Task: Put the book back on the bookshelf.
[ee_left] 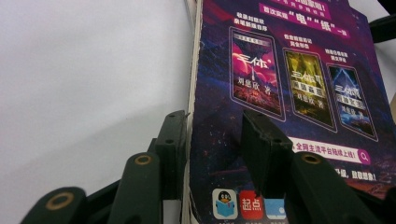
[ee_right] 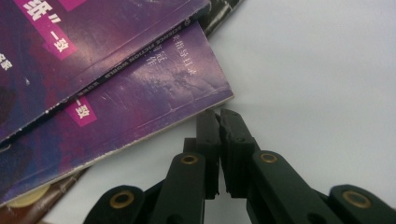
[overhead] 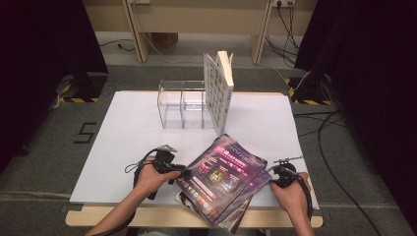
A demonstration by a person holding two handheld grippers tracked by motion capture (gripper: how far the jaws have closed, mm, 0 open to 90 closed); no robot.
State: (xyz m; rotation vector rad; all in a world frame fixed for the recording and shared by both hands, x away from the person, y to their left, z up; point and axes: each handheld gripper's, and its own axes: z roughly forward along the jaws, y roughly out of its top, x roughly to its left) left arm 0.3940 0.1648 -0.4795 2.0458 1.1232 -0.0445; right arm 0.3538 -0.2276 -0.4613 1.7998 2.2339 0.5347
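The stack of magazines lies at the near edge of the tabletop, a little right of its middle, and its lowest copies are mostly covered, with only dark corners poking out toward the near edge. The top magazine is glossy purple with three small book covers printed in a row, pink banners of Chinese writing and a strip of app icons along one edge; most of that print is too small to read. On the spine of the second magazine, seen in the right gripper view, the words "SCIENCE FICTION WORLD" can be read. The left gripper has its jaws on either side of the top magazine's left edge, one above the cover and one below; whether the pads press on it cannot be told. The right gripper is clenched on nothing, its tips just off the second magazine's corner. At the far edge stand a clear plastic rack and an upright book leaning against it.
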